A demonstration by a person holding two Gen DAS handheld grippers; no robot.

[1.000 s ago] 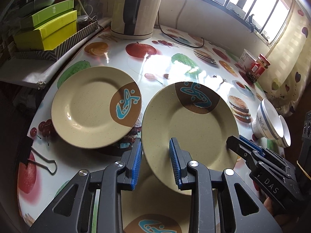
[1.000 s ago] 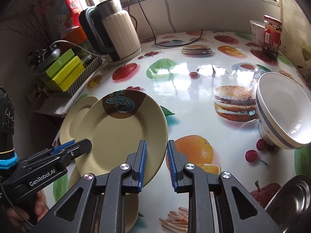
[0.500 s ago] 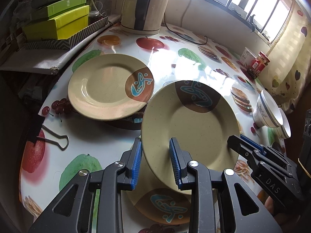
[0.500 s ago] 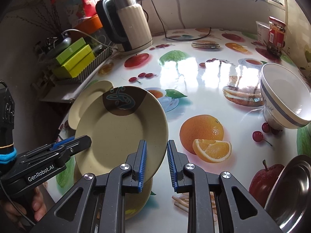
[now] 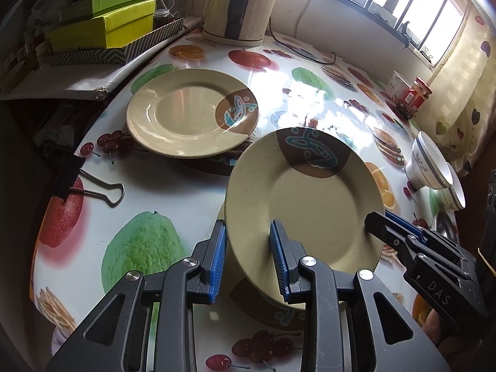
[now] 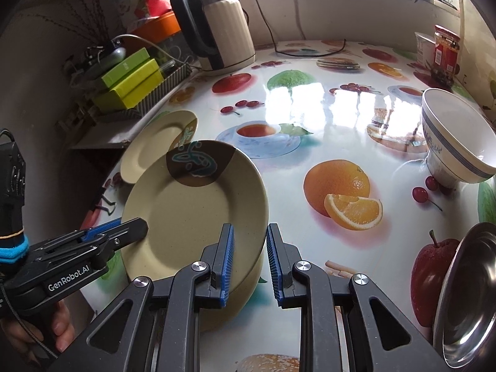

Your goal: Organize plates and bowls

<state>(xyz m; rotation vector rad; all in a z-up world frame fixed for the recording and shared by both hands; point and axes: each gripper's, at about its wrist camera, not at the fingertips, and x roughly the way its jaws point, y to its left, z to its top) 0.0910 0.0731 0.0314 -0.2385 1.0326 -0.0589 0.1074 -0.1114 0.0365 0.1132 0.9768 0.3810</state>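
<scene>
both grippers clamp one beige plate (image 5: pixel 310 204), tilted and raised above the fruit-print tablecloth (image 5: pixel 173 198): in the left wrist view the left gripper (image 5: pixel 248 257) at lower centre has its blue pads on either side of the plate's near rim, and the right gripper (image 5: pixel 376 220) bites the rim from the lower right; in the right wrist view the right gripper (image 6: pixel 248 257) pinches the plate's lower right edge while the left gripper (image 6: pixel 136 226) holds it from the lower left. under the held plate lies another beige plate (image 5: pixel 272 310), partly hidden. a third beige plate (image 5: pixel 186 114) sits flat toward the upper left, well apart. white bowls with a blue band (image 5: pixel 431 167) stand at the right edge, a steel dish (image 6: pixel 465 294) at lower right, a kettle (image 6: pixel 223 37) and a binder clip (image 5: pixel 90 183) at the left edge
</scene>
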